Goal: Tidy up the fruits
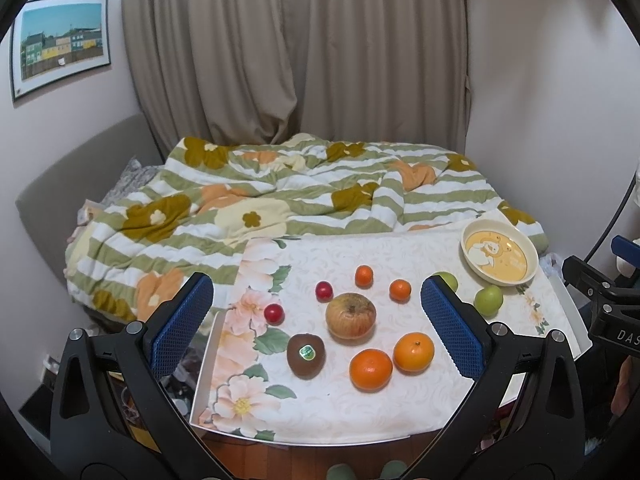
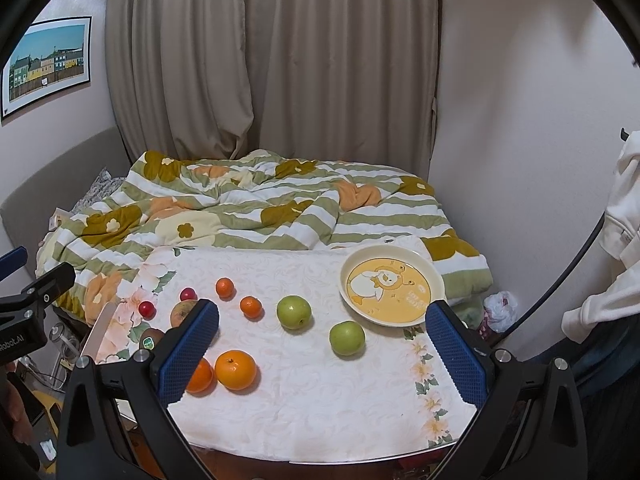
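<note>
Right wrist view: we are hovering both spread, empty grippers (image 2: 322,344) (image 1: 316,322) over loose fruit; we are best centring the green apple (image 2: 347,338) before squeezing gently, plate (image 2: 436,280) nearby.

**Premises: a private bedroom in a home**

A bed fills the far side of the room, covered by a rumpled quilt (image 1: 280,200) in green and white stripes with brown and orange flowers. A padded headboard (image 1: 80,168) runs along the left wall, under a framed picture of coloured houses (image 1: 60,44). Full-length beige curtains (image 1: 296,48) hang closed behind the bed. In front stands a small table under a flowered cloth (image 1: 248,320). A white garment (image 2: 624,216) hangs at the right wall.
</note>
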A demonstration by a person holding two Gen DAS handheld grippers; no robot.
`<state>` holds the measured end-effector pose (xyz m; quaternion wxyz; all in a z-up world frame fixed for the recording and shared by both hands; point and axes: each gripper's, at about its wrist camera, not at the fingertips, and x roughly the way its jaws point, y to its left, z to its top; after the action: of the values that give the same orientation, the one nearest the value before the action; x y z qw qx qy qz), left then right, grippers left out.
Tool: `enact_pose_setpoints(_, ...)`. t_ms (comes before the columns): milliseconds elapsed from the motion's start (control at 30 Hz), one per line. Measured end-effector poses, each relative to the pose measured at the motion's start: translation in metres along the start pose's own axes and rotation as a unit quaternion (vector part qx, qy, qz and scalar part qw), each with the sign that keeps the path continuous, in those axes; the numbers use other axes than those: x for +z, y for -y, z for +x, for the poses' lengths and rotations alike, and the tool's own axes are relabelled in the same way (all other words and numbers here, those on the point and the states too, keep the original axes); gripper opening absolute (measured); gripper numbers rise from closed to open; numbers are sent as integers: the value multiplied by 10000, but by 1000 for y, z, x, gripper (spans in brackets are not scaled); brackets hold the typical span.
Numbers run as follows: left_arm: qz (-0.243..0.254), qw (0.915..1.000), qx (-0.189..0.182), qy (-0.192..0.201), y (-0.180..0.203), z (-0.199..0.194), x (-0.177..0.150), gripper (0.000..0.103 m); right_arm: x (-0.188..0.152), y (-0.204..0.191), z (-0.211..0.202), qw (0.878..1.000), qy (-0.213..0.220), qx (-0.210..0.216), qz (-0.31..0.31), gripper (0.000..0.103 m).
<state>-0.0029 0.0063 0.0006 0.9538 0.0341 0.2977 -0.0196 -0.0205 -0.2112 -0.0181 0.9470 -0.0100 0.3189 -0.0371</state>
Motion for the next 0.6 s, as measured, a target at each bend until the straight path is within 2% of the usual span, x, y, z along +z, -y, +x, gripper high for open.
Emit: enact_pose_setpoints(600,26,10000,18,3,3,2,1,103,-2,0,-1,10000,3,15,12,103)
